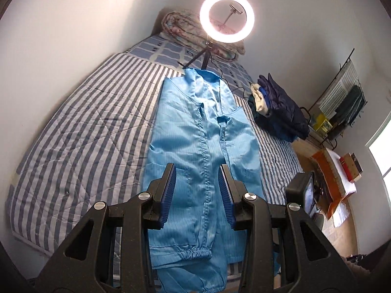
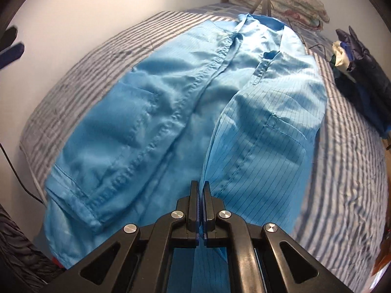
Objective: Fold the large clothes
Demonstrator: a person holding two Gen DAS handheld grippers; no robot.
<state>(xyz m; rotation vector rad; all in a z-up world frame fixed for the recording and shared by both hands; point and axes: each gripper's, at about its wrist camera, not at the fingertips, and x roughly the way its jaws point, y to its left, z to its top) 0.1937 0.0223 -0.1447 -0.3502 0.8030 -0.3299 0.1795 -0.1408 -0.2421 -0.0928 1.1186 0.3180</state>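
Observation:
A light blue work coat (image 1: pixel 195 127) lies lengthwise on the striped bed, collar at the far end, one elastic cuff (image 1: pixel 195 254) near me. My left gripper (image 1: pixel 197 167) hovers over its lower middle, open, with nothing between the blue pads. In the right wrist view the coat (image 2: pixel 151 112) fills the frame. Its pinstriped right front panel (image 2: pixel 268 131) is raised, and its edge runs straight into my right gripper (image 2: pixel 200 185), which is shut on that edge. One blue pad of the left gripper (image 2: pixel 12 48) shows at the far left.
The striped quilt (image 1: pixel 80 131) covers the bed against a white wall. A lit ring light (image 1: pixel 227 17) on a tripod stands beyond the collar, before a rolled floral blanket (image 1: pixel 180 26). Dark folded clothes (image 1: pixel 281 107) sit at the bed's right edge; a cluttered desk (image 1: pixel 337 178) lies beyond.

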